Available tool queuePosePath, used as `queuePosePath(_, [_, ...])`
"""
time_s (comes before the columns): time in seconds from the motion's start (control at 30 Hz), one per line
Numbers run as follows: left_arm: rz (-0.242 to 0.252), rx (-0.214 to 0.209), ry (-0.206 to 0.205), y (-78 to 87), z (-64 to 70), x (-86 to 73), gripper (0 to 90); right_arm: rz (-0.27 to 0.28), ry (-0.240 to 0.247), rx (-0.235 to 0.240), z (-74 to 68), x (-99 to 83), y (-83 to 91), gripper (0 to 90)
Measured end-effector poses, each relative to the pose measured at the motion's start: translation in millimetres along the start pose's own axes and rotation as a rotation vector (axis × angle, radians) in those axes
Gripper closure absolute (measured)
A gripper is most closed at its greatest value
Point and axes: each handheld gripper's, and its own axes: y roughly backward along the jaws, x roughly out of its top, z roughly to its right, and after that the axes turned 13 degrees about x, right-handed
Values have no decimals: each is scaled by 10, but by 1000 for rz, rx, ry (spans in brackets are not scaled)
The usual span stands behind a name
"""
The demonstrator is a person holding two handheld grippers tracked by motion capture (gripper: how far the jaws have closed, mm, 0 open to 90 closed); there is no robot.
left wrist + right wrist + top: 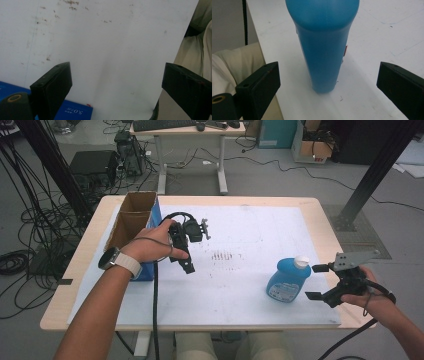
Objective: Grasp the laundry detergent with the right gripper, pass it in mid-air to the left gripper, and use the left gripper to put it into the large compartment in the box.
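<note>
A blue bottle (287,280) with a white cap (301,262) stands upright on the white sheet (240,285) at the front right. My right gripper (315,281) is just right of it, pointing left at it. In the right gripper view the bottle (324,45) rises between the wide-apart jaws of the right gripper (328,87), which is open and touches nothing. My left gripper (184,262) hovers over the sheet beside a cardboard box (131,220), pointing toward the table's front edge. The left gripper (115,85) is open with only bare sheet between its jaws.
The open box has a blue outer side (72,110) and stands at the table's left. A cable (155,310) trails from the left gripper over the front edge. The person's trousers (197,50) lie past that edge. Desks, cables and equipment stand on the floor behind the table.
</note>
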Motion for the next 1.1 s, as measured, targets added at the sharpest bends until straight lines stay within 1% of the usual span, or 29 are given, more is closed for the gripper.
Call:
queuePosePath(0.37, [1,0,0,-4,-6,-7,97,1,6,-1,7,-3,3,48])
queuePosePath(0.43, [5,6,-2,-6,-3,-8,97,1,6,0,7,-1,4,49])
queuePosePath(0.47, [-2,-1,2,-7,-4,-10,97,-1,0,-1,2,1,5,49])
queuePosePath(0.63, [-1,-1,3,-6,-4,-10,97,0,0,-2,1,5,5,49])
queuePosePath(0.93, [1,3,3,-8,-6,-11,97,-1,1,-3,4,4,4,49])
queuePosePath(0.97, [2,3,1,-9,-7,-11,97,5,-7,-4,-1,5,-1,49])
queuePosePath(1.0, [1,3,1,-10,-9,-11,97,5,-7,-4,-1,5,-1,49])
queuePosePath(1.03, [1,3,1,-10,-9,-12,97,6,3,-4,8,6,1,50])
queuePosePath(1.1, [1,3,1,-10,-10,-12,97,7,-3,-5,5,8,5,52])
